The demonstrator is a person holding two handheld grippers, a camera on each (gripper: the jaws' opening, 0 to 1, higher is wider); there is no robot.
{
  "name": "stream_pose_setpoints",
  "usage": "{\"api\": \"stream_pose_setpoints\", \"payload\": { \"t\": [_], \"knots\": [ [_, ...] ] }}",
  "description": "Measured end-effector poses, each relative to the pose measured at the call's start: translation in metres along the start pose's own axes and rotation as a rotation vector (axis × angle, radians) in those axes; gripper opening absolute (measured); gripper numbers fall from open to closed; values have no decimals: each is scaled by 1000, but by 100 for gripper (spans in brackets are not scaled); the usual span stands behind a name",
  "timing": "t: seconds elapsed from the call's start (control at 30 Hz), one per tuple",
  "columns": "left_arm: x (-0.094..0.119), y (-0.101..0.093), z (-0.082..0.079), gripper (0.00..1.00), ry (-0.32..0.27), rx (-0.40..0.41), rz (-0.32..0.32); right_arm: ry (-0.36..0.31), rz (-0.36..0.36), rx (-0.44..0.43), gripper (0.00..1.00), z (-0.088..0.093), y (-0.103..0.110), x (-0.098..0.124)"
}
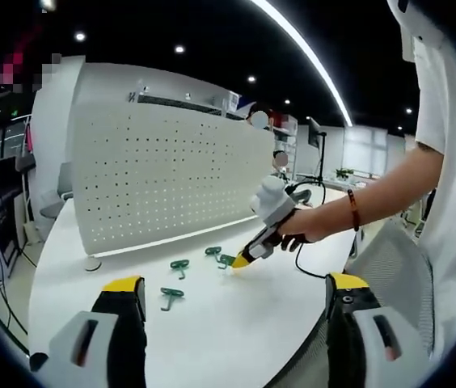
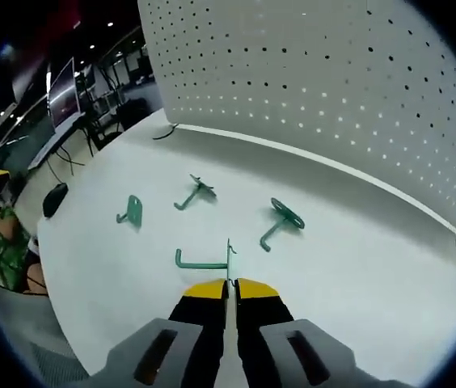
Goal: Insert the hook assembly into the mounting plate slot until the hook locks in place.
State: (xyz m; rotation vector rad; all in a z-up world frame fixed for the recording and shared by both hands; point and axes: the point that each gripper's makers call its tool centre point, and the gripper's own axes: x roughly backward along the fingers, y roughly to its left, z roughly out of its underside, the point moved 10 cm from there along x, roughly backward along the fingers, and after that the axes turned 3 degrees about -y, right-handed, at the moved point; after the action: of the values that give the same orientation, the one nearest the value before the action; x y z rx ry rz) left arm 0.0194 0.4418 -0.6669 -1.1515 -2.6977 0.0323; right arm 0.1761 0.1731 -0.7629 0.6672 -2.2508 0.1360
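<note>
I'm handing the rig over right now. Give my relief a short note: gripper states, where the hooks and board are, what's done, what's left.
Left gripper: open, holding nothing, above the near edge of the table.
Right gripper: shut on the plate of the nearest green hook, which looks still down at the table.
Three other hooks lie loose on the table.
Pegboard stands upright behind them, no hook on it.
Done: a hook gripped. Left: lift it, carry it to the pegboard, push it into a slot until it locks.
</note>
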Motion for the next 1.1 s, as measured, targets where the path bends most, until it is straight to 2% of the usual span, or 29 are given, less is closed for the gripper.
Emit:
{"api": "stream_pose_setpoints", "payload": {
  "t": [0.5,0.9,0.97,1.1],
  "knots": [
    [4,-16,-2,93,-1,11,-1,-67,-5,-16,2,0,5,17],
    [2,-21,-13,93,-43,28,-6,-151,-3,-23,2,-4,7,39],
    [1,-22,-16,93,-41,60,-21,-162,-3,-28,2,-4,8,43],
    [1,-25,-18,93,-49,68,-44,-183,-7,-22,2,-1,13,51]
  ]
}}
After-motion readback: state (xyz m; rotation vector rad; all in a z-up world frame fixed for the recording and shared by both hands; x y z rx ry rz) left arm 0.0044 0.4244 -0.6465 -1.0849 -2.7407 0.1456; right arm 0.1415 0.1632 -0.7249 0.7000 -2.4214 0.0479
